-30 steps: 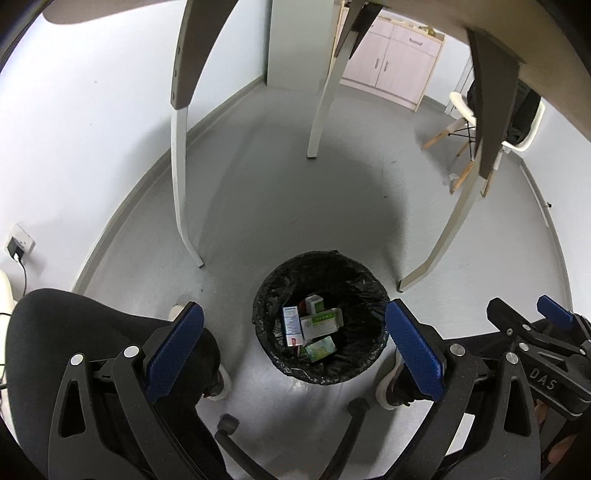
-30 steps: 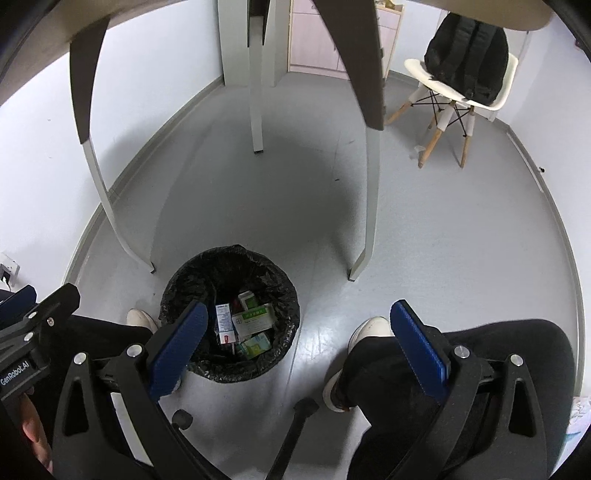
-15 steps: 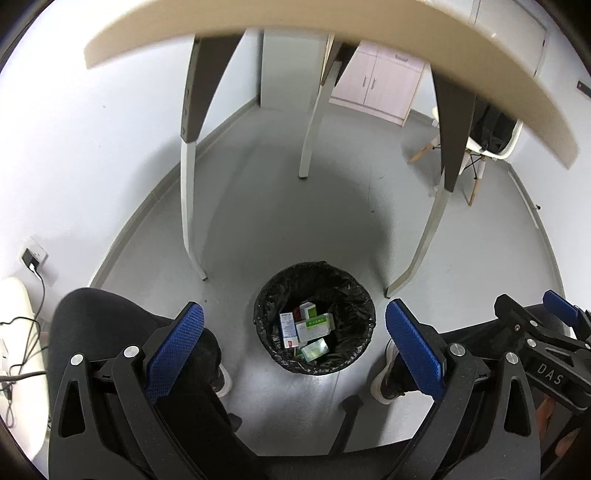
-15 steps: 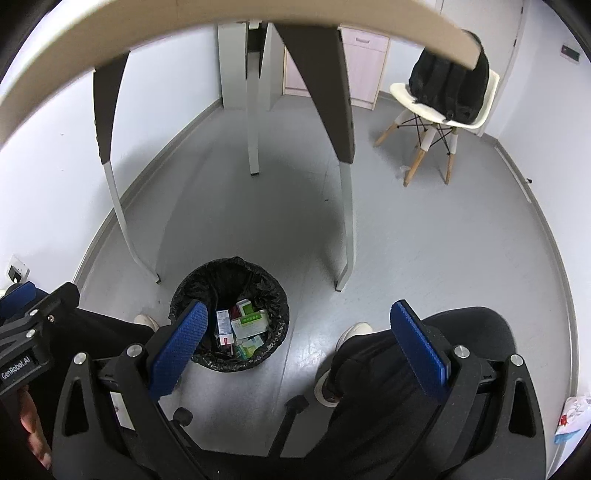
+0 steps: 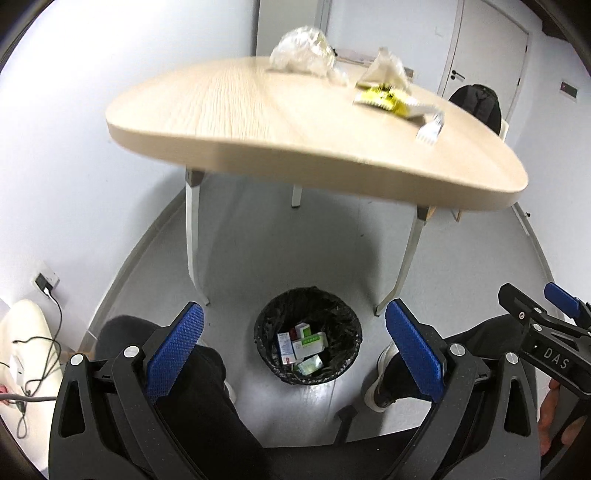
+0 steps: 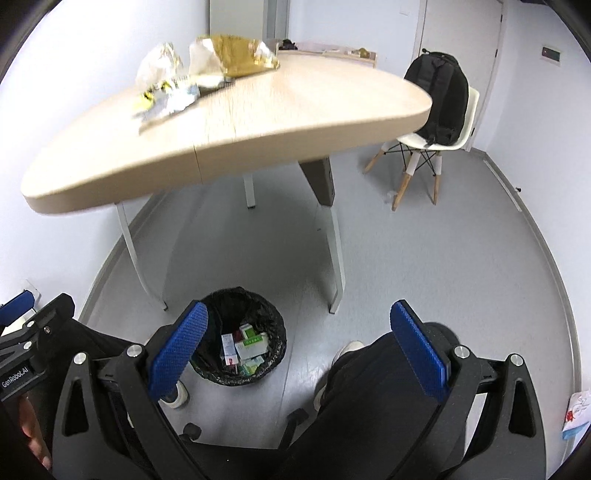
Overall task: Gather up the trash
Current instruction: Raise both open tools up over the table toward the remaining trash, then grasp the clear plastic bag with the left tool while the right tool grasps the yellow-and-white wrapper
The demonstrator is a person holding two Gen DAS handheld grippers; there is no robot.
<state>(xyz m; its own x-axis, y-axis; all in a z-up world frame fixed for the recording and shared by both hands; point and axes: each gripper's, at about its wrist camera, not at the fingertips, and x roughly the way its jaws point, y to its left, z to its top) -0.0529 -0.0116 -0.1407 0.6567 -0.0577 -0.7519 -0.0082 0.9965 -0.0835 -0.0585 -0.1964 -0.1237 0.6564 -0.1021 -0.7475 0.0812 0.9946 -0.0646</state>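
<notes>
Landmark: black-lined waste bin (image 5: 308, 335) on the grey floor, below the near edge of the wooden table (image 5: 258, 125). Left of the bin: wall socket with charger (image 5: 46, 282), loose cables and a white object (image 5: 26, 332) by the wall; a dark-trousered knee (image 5: 140, 332). Over and in front of the bin: left gripper (image 5: 293, 343), blue-padded jaws spread wide, nothing between them. In the bin: several small cartons (image 5: 303, 345), white, green and red, lying loose on the liner. Above the bin, on the tabletop: crumpled clear plastic bag (image 5: 301, 53), then a yellow-printed wrapper (image 5: 384, 98) and small white scraps (image 5: 430, 129), blurred. Right of the bin: a shoe (image 5: 380, 373) on the floor; right gripper (image 6: 308, 349), jaws likewise wide apart and empty, held above the person's lap, the bin showing just inside its left pad. Also on the table, seen from the right wrist: gold foil bag (image 6: 236, 55) beside the paler wrappers (image 6: 166, 88). Far right of the bin: white shell chair (image 6: 432, 144) carrying a black backpack (image 6: 439, 99), near a closed door (image 6: 461, 33).
</notes>
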